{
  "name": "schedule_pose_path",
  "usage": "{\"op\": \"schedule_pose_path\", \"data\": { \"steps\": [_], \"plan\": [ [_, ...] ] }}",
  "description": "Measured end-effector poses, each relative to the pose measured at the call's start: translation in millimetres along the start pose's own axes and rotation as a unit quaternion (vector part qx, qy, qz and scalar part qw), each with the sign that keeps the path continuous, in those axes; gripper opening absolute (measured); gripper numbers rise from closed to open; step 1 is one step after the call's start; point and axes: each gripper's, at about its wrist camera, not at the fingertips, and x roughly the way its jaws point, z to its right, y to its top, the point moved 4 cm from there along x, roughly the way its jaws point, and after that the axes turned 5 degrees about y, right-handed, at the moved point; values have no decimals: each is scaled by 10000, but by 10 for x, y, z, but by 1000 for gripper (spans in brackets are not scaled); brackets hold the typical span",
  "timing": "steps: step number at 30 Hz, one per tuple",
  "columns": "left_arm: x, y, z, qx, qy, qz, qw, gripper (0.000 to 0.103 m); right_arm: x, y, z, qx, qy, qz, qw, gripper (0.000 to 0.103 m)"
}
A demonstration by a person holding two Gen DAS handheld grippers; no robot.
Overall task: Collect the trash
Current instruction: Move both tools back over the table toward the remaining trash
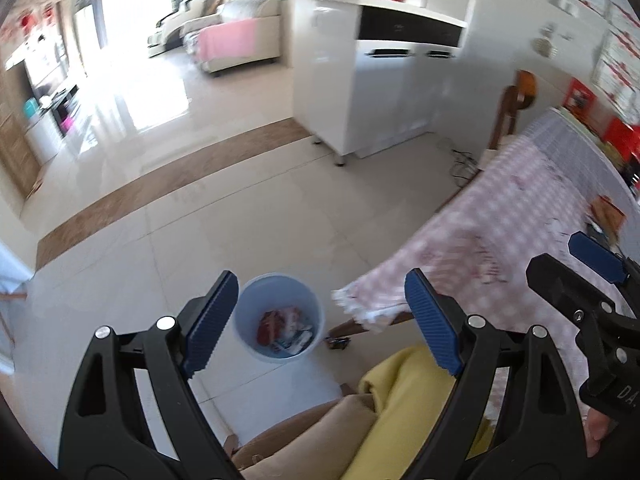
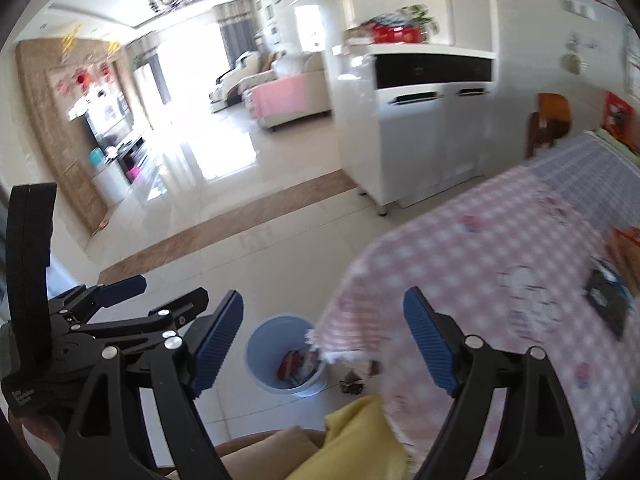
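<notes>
Your left gripper [image 1: 320, 320] and right gripper [image 2: 324, 340] both stand with jaws apart, nothing between them. The bin [image 1: 256, 304] sits on the floor beside the table [image 1: 500, 216], wrappers [image 1: 286, 326] lying inside it.

We see glossy pale floor tiles [image 1: 240, 216], a smooth plastic bin [image 1: 278, 317], a checked cloth tablecloth [image 2: 480, 264] with fringed edge, and ribbed blue gripper pads [image 1: 432, 320].
</notes>
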Motion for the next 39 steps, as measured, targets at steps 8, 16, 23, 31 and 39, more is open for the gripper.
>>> {"op": "schedule_pose_path", "data": {
  "steps": [8, 16, 23, 31, 39],
  "plan": [
    [-128, 35, 920, 707, -644, 119, 9953, 84, -645, -171, 837, 617, -775, 420, 9942, 84],
    [-303, -62, 1961, 1520, -1365, 131, 9788, 85, -1297, -532, 1693, 1241, -1788, 618, 9741, 86],
    [-421, -249, 2656, 2090, -1830, 78, 9606, 85, -1812, -958, 2426, 2027, -2463, 718, 9450, 87],
    [-455, -457, 3151, 2486, -2053, -78, 9465, 85, -1973, -1357, 2918, 2572, -2794, 435, 9240, 87],
    [-351, -547, 3222, 2548, -1970, -305, 9462, 85, -1718, -1484, 3063, 2644, -2805, 89, 9227, 86]
  ]
}}
